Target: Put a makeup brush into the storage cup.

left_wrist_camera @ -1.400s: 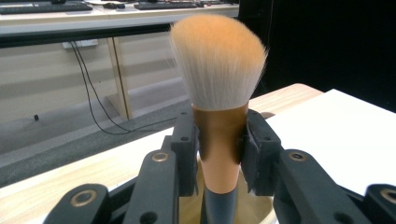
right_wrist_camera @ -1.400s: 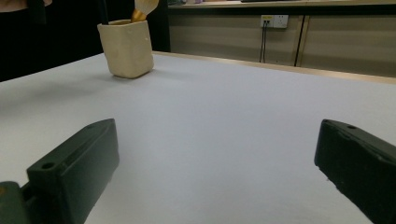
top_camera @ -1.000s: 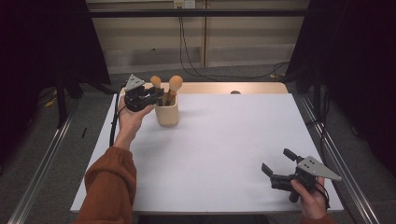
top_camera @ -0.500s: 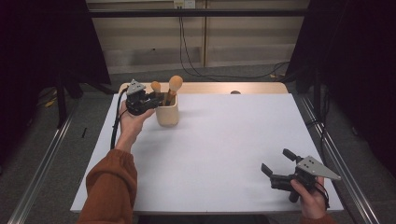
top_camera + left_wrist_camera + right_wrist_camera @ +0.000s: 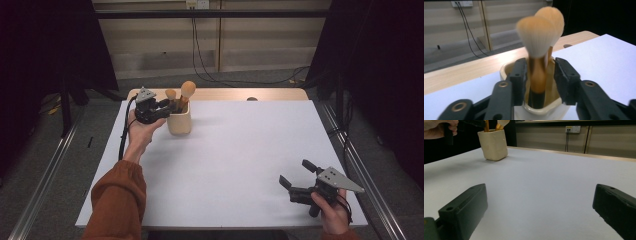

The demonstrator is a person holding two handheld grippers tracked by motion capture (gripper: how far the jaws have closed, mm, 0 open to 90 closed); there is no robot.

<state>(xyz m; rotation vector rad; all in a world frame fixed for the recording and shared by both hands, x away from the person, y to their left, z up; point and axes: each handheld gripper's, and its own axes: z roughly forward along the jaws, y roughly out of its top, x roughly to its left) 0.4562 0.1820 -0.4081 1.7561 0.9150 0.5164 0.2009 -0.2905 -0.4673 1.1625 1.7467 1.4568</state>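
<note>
Where the left tongs meet the cup, the layout reads as follows.

Left tongs (image 5: 539, 77): raised at the far left part of the counter, held in the person's left hand (image 5: 137, 134); in the high view they sit just beside the cup, at its left rim (image 5: 162, 106).
Left tongs, state: the jaws have just been opening; they stand slightly apart with the near brush handle between them. In the left gripper view a narrow gap shows on each side of the handle, so the pads do not press on it.
Near brush (image 5: 537, 47): standing in the cup, bristles up, blurred in the left gripper view; its amber handle (image 5: 537, 75) passes down between the two jaws into the cup.
Far brush (image 5: 552, 20): standing behind the near one in the same cup, bristle head higher; in the high view it is the larger round head (image 5: 188, 90).
Cup (image 5: 180, 122): cream, upright on the white counter cover near the far left corner; also visible from the right gripper view (image 5: 493, 145).
Right tongs (image 5: 296, 179): near the right front corner, held low over the counter in the right hand (image 5: 334, 212).
Right tongs, state: jaws wide apart, nothing between them.
Counter (image 5: 240, 150): white sheet over a wooden top; a wooden strip shows along the far edge (image 5: 225, 94).
Spacing: the two tongs are well apart.
</note>
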